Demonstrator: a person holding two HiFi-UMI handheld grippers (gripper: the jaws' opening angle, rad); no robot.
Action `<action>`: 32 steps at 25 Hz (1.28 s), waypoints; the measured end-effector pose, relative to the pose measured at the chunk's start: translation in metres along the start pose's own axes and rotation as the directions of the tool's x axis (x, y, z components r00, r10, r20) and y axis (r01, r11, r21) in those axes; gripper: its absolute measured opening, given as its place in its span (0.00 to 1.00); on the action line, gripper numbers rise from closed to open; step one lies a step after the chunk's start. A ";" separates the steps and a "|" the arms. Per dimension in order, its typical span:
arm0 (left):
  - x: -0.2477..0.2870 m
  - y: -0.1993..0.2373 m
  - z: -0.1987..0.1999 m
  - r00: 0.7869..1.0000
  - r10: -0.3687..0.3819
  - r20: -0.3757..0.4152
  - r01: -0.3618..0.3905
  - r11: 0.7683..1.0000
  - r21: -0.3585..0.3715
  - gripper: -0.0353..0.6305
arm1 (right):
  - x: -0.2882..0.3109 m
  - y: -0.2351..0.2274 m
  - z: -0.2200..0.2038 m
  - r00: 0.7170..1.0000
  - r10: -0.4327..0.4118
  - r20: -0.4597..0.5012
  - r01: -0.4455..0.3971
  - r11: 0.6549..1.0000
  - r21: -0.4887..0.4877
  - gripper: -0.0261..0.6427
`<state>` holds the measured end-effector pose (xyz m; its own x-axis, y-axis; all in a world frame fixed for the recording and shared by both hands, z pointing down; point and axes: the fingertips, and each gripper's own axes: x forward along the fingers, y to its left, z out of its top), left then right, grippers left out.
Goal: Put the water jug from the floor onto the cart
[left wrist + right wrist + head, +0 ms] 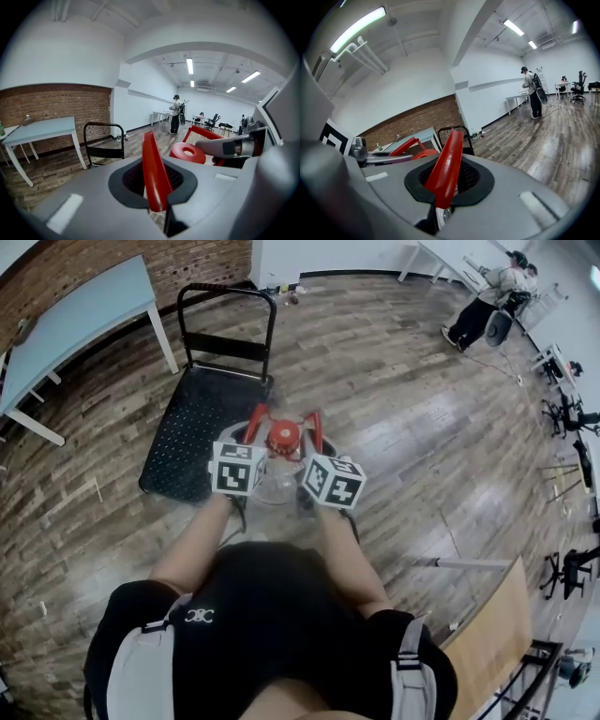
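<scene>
Presently, the water jug (278, 482) is being held between the two grippers at the near right corner of the cart (187, 423), with its red cap (283, 437) facing up. Both jaws are closing on the jug's own fittings. The left gripper (157, 190) is clamping the left red handle (152, 168), and the right gripper (443, 190) is clamping the right red handle (446, 164), each pair of jaws narrowed tight onto its strap.

It cannot be determined whether the base is resting on the floor (422, 456), riding clear of it, or touching the deck edge, as the grippers are covering it.

Judgement: the grasp is secured and placement is not yet done, since the jug is not sitting squarely on the black deck. Remaining steps are carrying it forward over the deck toward the push handle (228, 298), lowering it, and releasing both jaws.
</scene>
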<state>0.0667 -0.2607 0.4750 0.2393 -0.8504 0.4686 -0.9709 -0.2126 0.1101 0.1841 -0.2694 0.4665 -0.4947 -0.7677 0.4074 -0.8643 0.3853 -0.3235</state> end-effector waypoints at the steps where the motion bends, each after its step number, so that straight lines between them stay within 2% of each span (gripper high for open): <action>1: 0.003 0.005 0.005 1.000 0.005 0.010 -0.005 1.000 0.000 0.09 | 0.006 0.001 0.005 1.000 0.005 0.003 -0.005 1.000 -0.001 0.10; 4: 0.011 0.024 0.015 0.999 0.031 0.032 -0.031 0.999 -0.008 0.09 | 0.031 0.009 0.016 1.000 0.028 0.004 -0.028 0.999 -0.020 0.10; 9: 0.026 0.058 0.024 0.995 0.090 0.031 -0.089 0.996 -0.025 0.09 | 0.077 0.026 0.029 0.997 0.082 -0.018 -0.083 0.989 -0.126 0.10; 13: 0.031 0.080 0.035 0.989 0.146 0.038 -0.144 0.988 -0.048 0.09 | 0.107 0.036 0.034 0.990 0.133 -0.052 -0.140 0.979 -0.149 0.10; 18: 0.061 0.112 0.026 0.983 0.181 0.007 -0.180 0.978 -0.102 0.10 | 0.154 0.037 0.033 0.970 0.209 -0.121 -0.226 0.962 -0.152 0.09; 21: 0.073 0.134 0.017 0.975 0.222 -0.023 -0.223 0.962 -0.157 0.10 | 0.184 0.043 0.027 0.948 0.260 -0.185 -0.290 0.944 -0.156 0.09; 24: 0.088 0.154 0.011 0.963 0.265 -0.049 -0.270 0.947 -0.176 0.10 | 0.215 0.047 0.020 0.920 0.301 -0.252 -0.346 0.924 -0.161 0.09; 29: 0.110 0.184 -0.002 0.939 0.327 -0.104 -0.343 0.904 -0.255 0.09 | 0.260 0.047 0.008 0.861 0.348 -0.371 -0.428 0.890 -0.156 0.09; 32: 0.124 0.199 -0.007 0.922 0.362 -0.139 -0.387 0.882 -0.271 0.09 | 0.285 0.046 0.002 0.822 0.366 -0.436 -0.463 0.875 -0.139 0.09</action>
<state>-0.0969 -0.4052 0.5614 -0.1313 -0.7938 0.5938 -0.9501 0.2717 0.1531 0.0040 -0.4717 0.5660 -0.7628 -0.2668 0.5890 -0.5398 0.7643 -0.3529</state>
